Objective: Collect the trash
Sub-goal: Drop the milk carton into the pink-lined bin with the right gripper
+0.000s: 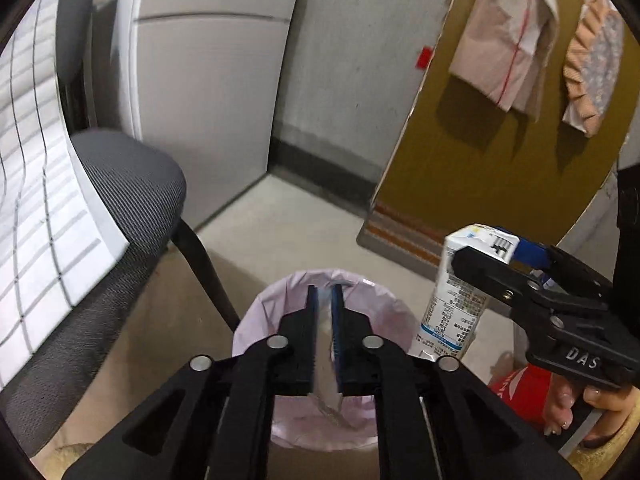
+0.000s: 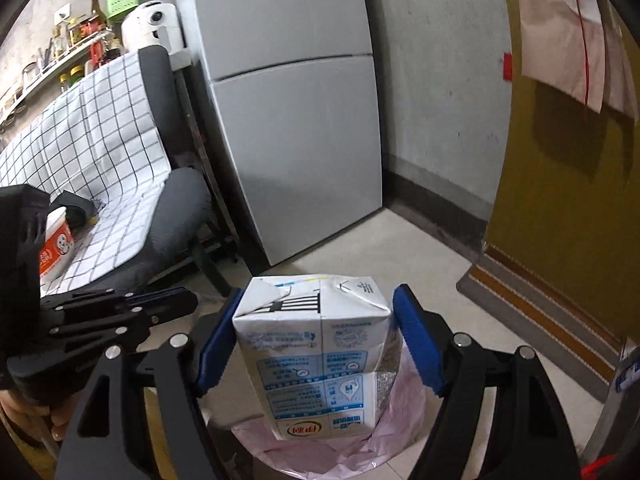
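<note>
- The left tongs (image 1: 325, 320) hang over the pink-lined bin (image 1: 384, 300), nearly closed on a thin shiny wrapper (image 1: 326, 376).
- The right tongs (image 2: 320, 340) grip a milk carton (image 2: 316, 360) just above the bin (its bag shows below).
- Now is dropping time: next, open both tongs over the hole.

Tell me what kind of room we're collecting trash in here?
Most likely a small home kitchen corner. A grey fridge stands against the concrete wall, a shelf of bottles and jars runs beside a white appliance, and a bin lined with a pink bag sits on the floor.
</note>
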Tool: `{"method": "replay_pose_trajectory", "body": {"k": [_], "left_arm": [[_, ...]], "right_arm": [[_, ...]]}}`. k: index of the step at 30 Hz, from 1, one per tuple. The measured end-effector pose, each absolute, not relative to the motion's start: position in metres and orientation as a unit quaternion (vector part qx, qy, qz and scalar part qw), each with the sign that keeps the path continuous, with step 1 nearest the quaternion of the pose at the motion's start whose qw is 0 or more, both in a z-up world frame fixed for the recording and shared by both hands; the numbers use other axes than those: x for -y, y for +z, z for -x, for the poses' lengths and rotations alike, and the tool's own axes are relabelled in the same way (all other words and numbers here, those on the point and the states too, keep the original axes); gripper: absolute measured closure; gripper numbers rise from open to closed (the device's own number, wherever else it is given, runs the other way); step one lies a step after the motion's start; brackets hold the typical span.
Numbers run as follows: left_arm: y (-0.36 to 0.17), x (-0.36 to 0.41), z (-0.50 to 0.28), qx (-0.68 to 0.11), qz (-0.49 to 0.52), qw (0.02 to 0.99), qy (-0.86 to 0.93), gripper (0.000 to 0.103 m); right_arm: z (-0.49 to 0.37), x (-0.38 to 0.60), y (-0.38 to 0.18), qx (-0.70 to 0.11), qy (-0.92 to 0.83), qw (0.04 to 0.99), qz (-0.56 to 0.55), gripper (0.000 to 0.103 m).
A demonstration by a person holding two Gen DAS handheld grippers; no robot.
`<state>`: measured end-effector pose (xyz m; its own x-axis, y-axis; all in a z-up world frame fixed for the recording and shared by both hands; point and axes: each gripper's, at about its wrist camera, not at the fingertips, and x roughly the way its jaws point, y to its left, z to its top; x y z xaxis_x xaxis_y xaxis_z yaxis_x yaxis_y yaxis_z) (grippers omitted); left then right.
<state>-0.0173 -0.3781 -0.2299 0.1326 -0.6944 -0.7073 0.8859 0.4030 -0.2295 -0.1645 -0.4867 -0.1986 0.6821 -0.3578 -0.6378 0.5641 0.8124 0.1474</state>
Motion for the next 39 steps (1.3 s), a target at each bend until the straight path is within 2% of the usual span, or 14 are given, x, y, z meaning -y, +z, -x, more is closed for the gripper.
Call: {"method": "replay_pose_trajectory", "body": {"k": [4, 9, 22, 31, 35, 39], "left_arm": [[-0.236, 0.374, 0.008, -0.4, -0.114, 0.747, -0.519, 0.082], [-0.221, 0.347, -0.004, -0.387, -0.106, 0.771, -0.494, 0.081], [-0.159, 0.229, -0.01, -0.344, -0.082, 0.842, -0.408, 0.079], [-0.131, 0.112, -0.041, -0.337, -0.041, 0.898, -0.279, 0.074], [-0.12, 0.065, -0.063, -0.328, -0.023, 0.923, -0.2, 0.073], [-0.117, 0.028, -0.076, -0.329, 0.0, 0.932, -0.153, 0.072]], "right_arm": [[0.162, 0.497, -0.224, -0.338, -0.25, 0.887, -0.191, 0.028], [0.159, 0.499, -0.235, -0.352, -0.251, 0.875, -0.217, 0.028], [0.122, 0.443, -0.161, -0.311, -0.188, 0.917, -0.165, 0.029], [0.031, 0.337, -0.109, -0.313, -0.039, 0.946, -0.074, 0.03], [-0.012, 0.292, -0.098, -0.319, 0.016, 0.947, -0.044, 0.038], [-0.044, 0.256, -0.101, -0.34, 0.051, 0.939, -0.028, 0.058]]}}
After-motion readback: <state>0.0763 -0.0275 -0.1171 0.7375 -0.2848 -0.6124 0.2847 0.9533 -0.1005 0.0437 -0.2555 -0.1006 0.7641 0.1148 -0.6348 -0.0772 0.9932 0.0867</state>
